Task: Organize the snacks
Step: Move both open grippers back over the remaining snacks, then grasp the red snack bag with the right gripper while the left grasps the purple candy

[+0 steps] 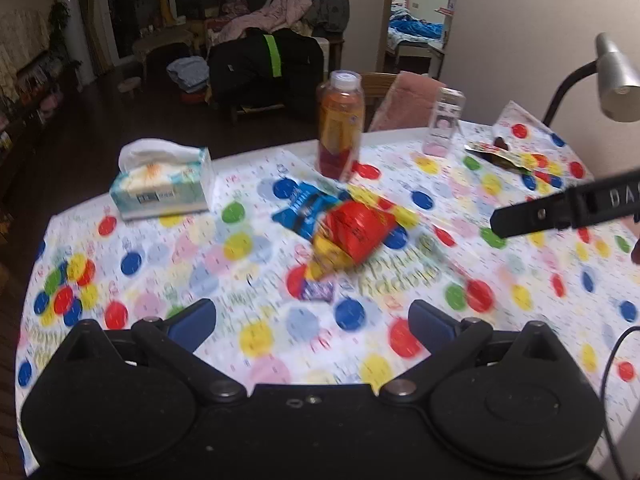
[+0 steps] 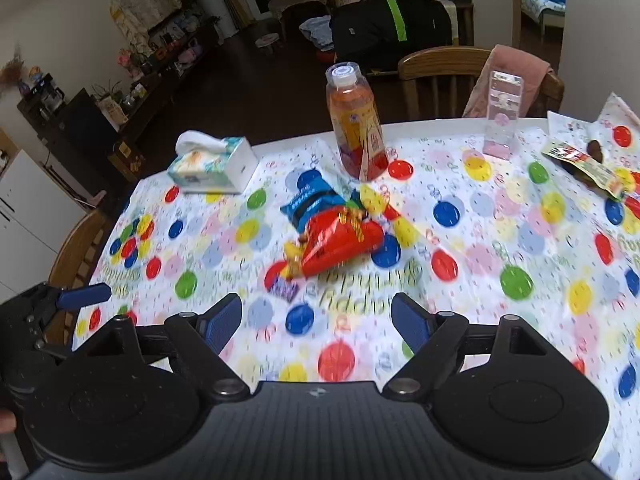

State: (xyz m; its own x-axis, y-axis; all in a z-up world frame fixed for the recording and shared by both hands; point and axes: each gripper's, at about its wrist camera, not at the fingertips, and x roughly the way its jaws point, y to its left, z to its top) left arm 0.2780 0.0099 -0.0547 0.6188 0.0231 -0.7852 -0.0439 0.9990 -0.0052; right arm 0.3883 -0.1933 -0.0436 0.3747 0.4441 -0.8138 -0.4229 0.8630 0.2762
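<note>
A red and yellow snack bag [image 1: 352,236] [image 2: 336,244] lies mid-table, partly on top of a blue snack packet [image 1: 306,206] [image 2: 312,200]. A small purple packet [image 1: 318,290] [image 2: 285,290] sits at the red bag's near end. My left gripper [image 1: 314,320] hovers open just short of the pile, holding nothing. My right gripper [image 2: 318,320] is likewise open and empty, a little nearer than the purple packet. A green and yellow wrapper [image 1: 500,156] [image 2: 584,164] lies at the far right. Both views are motion-blurred.
An orange drink bottle [image 1: 340,128] [image 2: 356,128] stands behind the pile. A tissue box [image 1: 164,184] [image 2: 216,168] is at the far left, a clear plastic box [image 1: 444,120] [image 2: 502,112] at the back right. A desk lamp [image 1: 616,76] overhangs the right edge; wooden chairs [image 2: 440,68] ring the table.
</note>
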